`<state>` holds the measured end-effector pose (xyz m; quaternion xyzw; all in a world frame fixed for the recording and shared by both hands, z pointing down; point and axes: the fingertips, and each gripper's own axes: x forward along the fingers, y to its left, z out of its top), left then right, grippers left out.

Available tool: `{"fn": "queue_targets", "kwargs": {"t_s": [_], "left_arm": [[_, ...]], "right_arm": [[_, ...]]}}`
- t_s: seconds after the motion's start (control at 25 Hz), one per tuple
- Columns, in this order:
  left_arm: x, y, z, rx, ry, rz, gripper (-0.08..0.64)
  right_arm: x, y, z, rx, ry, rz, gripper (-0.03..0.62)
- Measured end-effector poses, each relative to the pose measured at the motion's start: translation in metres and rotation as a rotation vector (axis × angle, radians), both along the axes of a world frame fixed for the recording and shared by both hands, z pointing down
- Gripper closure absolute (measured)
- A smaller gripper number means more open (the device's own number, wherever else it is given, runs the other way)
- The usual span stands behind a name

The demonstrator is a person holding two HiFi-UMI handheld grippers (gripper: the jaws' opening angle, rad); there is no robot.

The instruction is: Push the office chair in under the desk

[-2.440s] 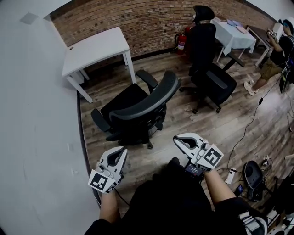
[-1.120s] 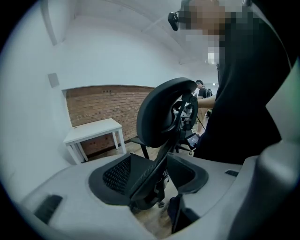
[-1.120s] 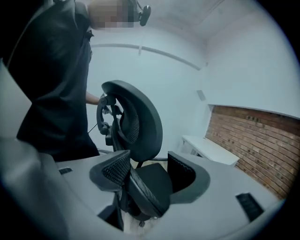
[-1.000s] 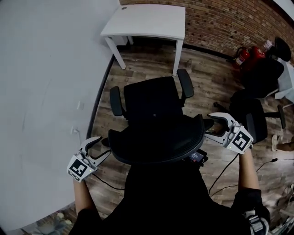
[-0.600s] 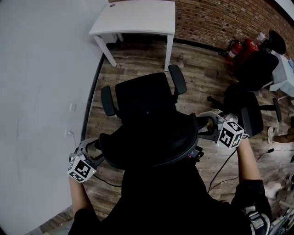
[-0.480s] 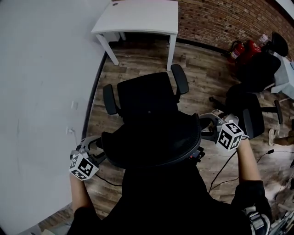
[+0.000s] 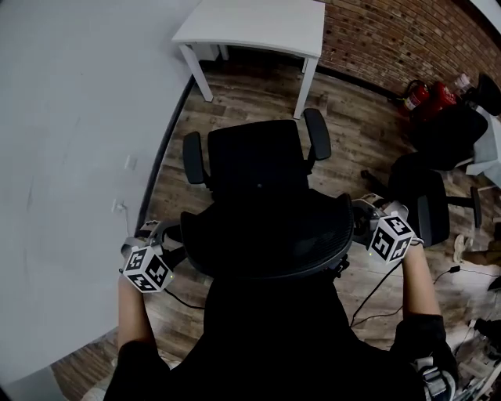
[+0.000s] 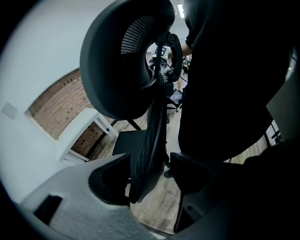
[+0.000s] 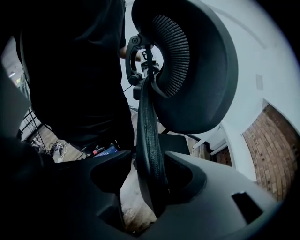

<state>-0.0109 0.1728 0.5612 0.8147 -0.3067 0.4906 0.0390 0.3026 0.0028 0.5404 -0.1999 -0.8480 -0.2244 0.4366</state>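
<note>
A person stands directly behind a black mesh-backed office chair, seen from above, with a gripper at each side of its curved backrest. The chair stands on the wood plank floor, well apart from the white rectangular desk it must go under. Its seat faces the desk, so a straight push should carry it in.

The left gripper straddles the backrest's left rim. Its jaws have just been opening and stand wide, with the rim between them and a gap on one side. The right gripper straddles the right rim. Its jaws have just been closing. The rim seems to rest against one jaw, clear of the other, though the dark view leaves that uncertain.

Matching holds on both rims would likely keep the chair rolling straight rather than swivelling.
</note>
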Motion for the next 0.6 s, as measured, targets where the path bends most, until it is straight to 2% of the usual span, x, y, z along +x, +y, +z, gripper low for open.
{"fn": "queue_targets", "kwargs": {"t_s": [0.2, 0.6], "left_arm": [[0.0002, 0.0018, 0.0052, -0.027, -0.050, 0.032, 0.285], [0.0001, -0.0025, -0.0006, -0.002, -0.080, 0.027, 0.382]], "right_arm": [[-0.0023, -0.0009, 0.0008, 0.016, 0.005, 0.003, 0.380], [-0.0061, -0.0006, 0.0032, 0.044, -0.001, -0.007, 0.409]]}}
